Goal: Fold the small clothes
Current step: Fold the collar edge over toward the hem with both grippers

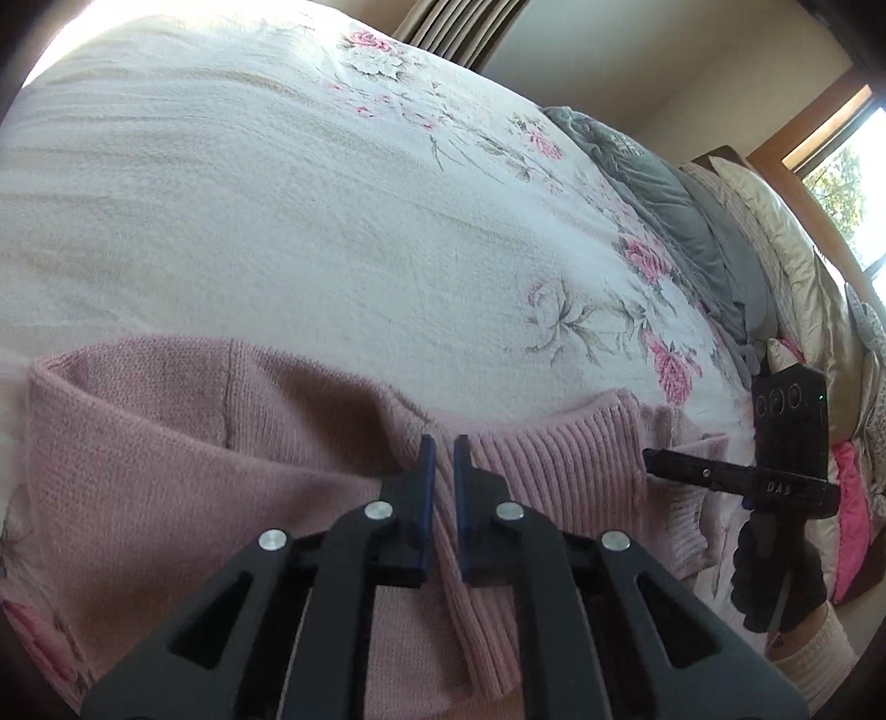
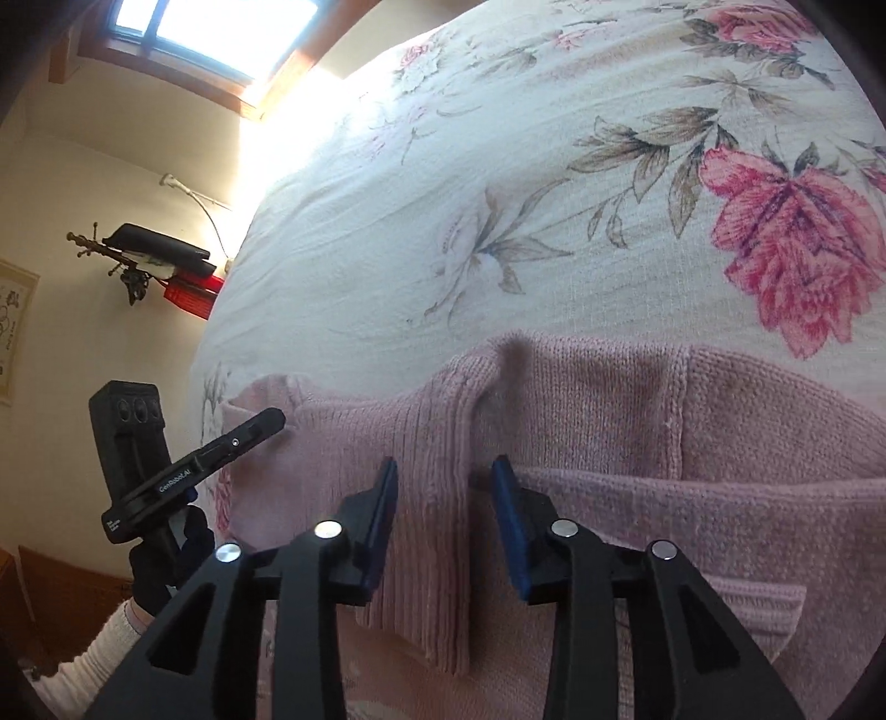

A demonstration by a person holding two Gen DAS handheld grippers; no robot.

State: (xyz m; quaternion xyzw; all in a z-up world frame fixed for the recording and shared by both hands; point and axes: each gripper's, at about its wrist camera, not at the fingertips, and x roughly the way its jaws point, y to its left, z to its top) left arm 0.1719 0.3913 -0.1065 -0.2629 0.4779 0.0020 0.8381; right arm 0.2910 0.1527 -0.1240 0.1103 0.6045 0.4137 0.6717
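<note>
A pink knit sweater (image 1: 166, 443) is being shown lying partly folded on a floral bedspread (image 1: 277, 221), at its near edge. It is being judged soft, light and limp, with some stretch in the knit, so that an unsupported part is likely to sag; the thicker ribbed hem (image 1: 542, 448) is being taken as the firmest place for a hold, at two points set apart. The left gripper (image 1: 441, 443) is being seen with its fingers nearly together over that ribbing, a narrow gap remaining and no cloth visibly pinched. The right gripper (image 2: 446, 465) is being seen with fingers spread, straddling a ribbed fold. Grey bedding and pillows (image 1: 775, 243) are being shown by the left view only; a window (image 2: 216, 33) and a wall shelf (image 2: 160, 255) by the right view only.
</note>
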